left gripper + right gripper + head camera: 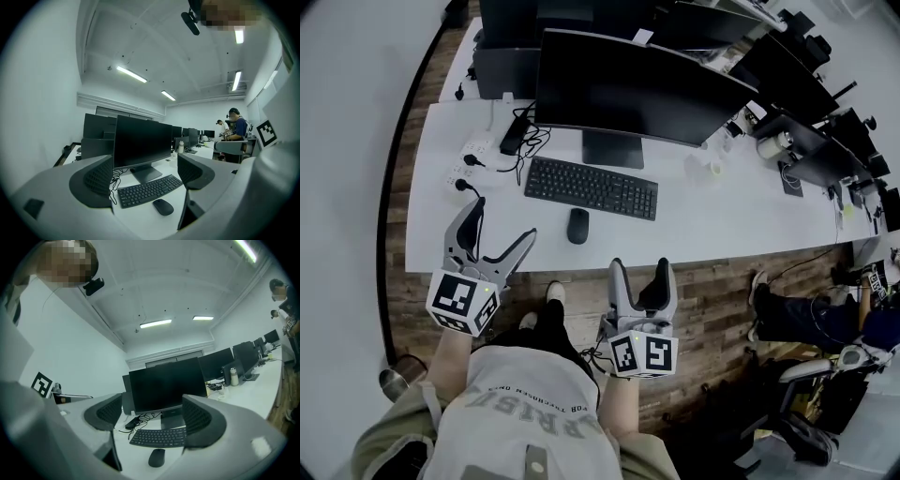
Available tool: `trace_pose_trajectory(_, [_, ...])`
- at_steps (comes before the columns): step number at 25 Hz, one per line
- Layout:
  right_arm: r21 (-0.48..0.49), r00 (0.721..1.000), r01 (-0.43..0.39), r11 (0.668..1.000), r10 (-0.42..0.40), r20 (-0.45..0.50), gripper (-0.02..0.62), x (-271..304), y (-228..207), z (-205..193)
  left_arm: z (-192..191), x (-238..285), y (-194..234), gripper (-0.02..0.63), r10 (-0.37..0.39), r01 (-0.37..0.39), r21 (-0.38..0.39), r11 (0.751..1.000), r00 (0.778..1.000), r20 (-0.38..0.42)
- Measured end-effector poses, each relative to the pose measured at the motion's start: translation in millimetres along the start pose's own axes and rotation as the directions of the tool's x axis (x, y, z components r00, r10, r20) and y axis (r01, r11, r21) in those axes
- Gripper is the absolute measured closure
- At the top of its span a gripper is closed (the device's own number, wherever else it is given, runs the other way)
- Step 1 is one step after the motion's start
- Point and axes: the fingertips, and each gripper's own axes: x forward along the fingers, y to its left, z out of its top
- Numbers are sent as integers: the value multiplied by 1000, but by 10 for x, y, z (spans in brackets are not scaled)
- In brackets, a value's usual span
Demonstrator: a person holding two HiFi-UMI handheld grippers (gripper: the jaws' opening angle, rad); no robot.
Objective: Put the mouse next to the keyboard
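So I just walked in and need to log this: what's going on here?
A person stands at the white desk with a claw in each hand. The left claw and the right claw are both open and empty, held near the desk's front edge. The black oval mouse lies untouched just in front of the black keyboard, below the dark monitor.

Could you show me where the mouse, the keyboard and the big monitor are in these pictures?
mouse (577, 226), head view, middle of its top.
keyboard (591, 187), head view, centre of the keys.
monitor (637, 89), head view, middle of its dark screen.
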Motion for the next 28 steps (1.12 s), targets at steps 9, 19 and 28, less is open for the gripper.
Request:
trace_pose_trajectory(9, [60,985,-75,995,84,-149,201,745,-301,-464,17,440,151,192,108,-108,2,994,994,-31])
trace_pose_trajectory(19, [61,860,-144,988,155,-487,201,1251,-167,-1792,-58,733,200,192,204,-206,-12,979,976,-70])
trace_pose_trajectory(28, [26,726,-78,997,75,-684,201,1384,-298,-2725,-178,901,247,192,175,-178,-16,984,978,-112])
